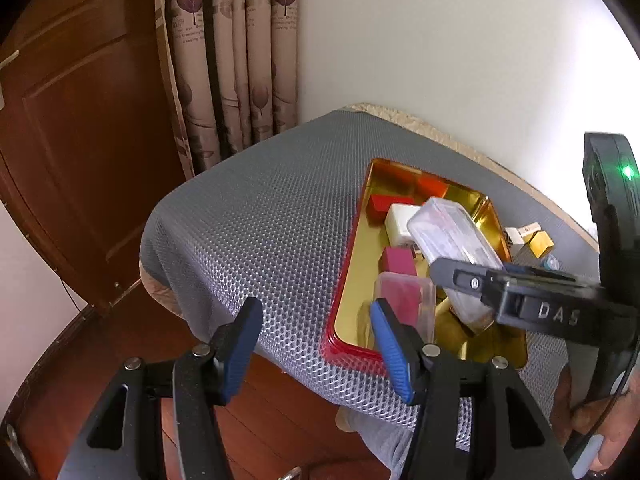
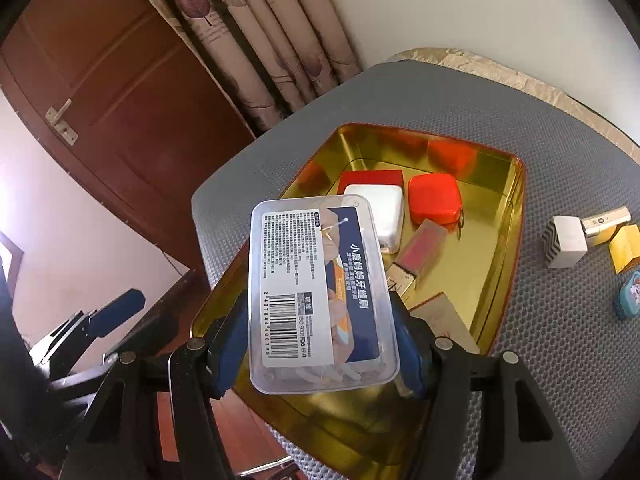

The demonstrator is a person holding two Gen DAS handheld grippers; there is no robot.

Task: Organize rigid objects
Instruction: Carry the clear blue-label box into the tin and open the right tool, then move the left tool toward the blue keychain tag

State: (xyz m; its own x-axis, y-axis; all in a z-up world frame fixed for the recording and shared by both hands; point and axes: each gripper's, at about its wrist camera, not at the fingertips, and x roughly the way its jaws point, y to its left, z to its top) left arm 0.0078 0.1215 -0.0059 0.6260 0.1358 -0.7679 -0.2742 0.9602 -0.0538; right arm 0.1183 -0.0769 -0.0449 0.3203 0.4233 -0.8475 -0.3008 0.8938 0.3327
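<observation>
- The sorting looked well under way, by my judgement: a gold tin (image 2: pixel 508 216) on the grey-matted bench (image 2: pixel 560 352) already held several things
- In the tin lay a white box (image 2: pixel 380 216), a red pouch (image 2: pixel 435 199), a red box (image 2: pixel 372 178) partly under the white one, and a small clear case with a pink insert (image 2: pixel 422 248)
- The right claw (image 2: pixel 320 344) was closed on a clear plastic box (image 2: pixel 316 292) of floss picks, holding it above the tin's near end, not yet set down
- The left claw (image 1: pixel 316 344) stood wide open and held nothing, near the tin's corner
- Still outside the tin, on the bench: a striped white block (image 2: pixel 566 246), a yellow block (image 2: pixel 628 248), a silvery piece (image 2: pixel 606 218) and a small blue tin (image 2: pixel 630 294)
</observation>
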